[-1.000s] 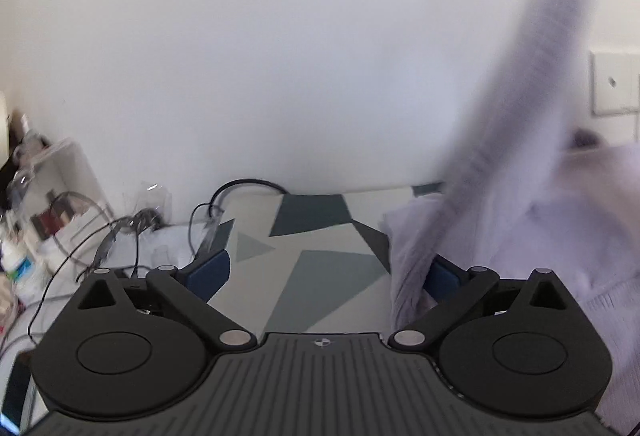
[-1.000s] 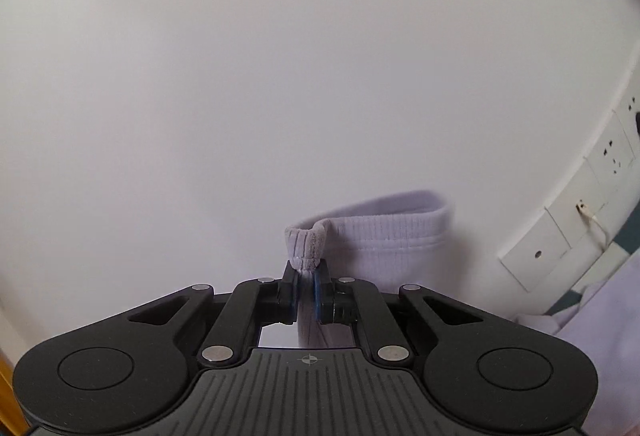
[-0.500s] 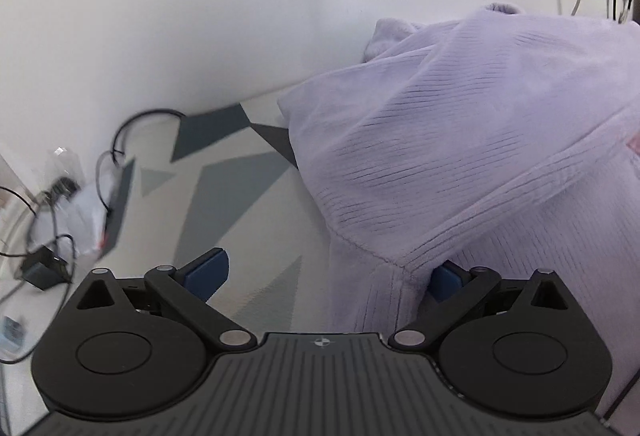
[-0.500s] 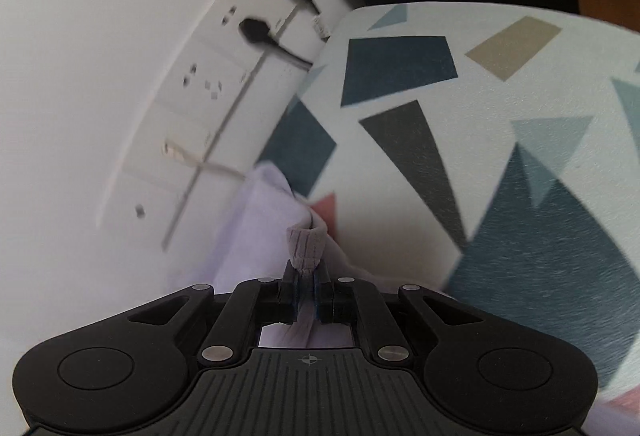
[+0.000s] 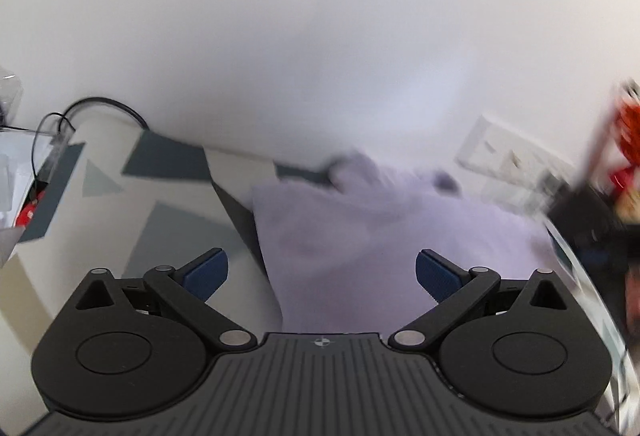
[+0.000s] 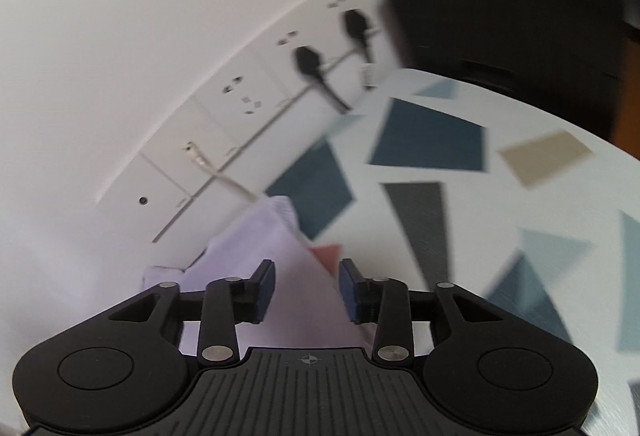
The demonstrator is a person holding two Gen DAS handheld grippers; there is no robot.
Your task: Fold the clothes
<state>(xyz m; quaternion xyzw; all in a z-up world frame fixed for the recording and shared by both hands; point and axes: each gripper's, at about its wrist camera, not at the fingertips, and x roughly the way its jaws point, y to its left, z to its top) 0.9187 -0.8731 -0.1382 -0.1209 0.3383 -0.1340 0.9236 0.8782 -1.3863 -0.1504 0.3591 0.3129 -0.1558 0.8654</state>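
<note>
A pale lilac ribbed garment (image 5: pixel 384 220) lies bunched on the table with the geometric-patterned cover (image 5: pixel 168 236), close to the wall. My left gripper (image 5: pixel 322 270) hovers over its near edge, jaws wide open, nothing pinched between the blue pads. In the right wrist view the same lilac garment (image 6: pixel 280 256) lies under and ahead of my right gripper (image 6: pixel 307 288). Its jaws are opening, and the cloth sits below the gap with neither pad pressing on it.
A white socket strip (image 6: pixel 240 124) with two black plugs (image 6: pixel 312 64) runs along the wall behind the garment. A black box (image 6: pixel 520 28) stands at the table's far right. Cables and clear plastic packaging (image 5: pixel 36 164) clutter the left end.
My right gripper dropped from the wall down to the table and let go of the garment's hem. The left gripper swung and rolled, so the garment now lies further ahead of it.
</note>
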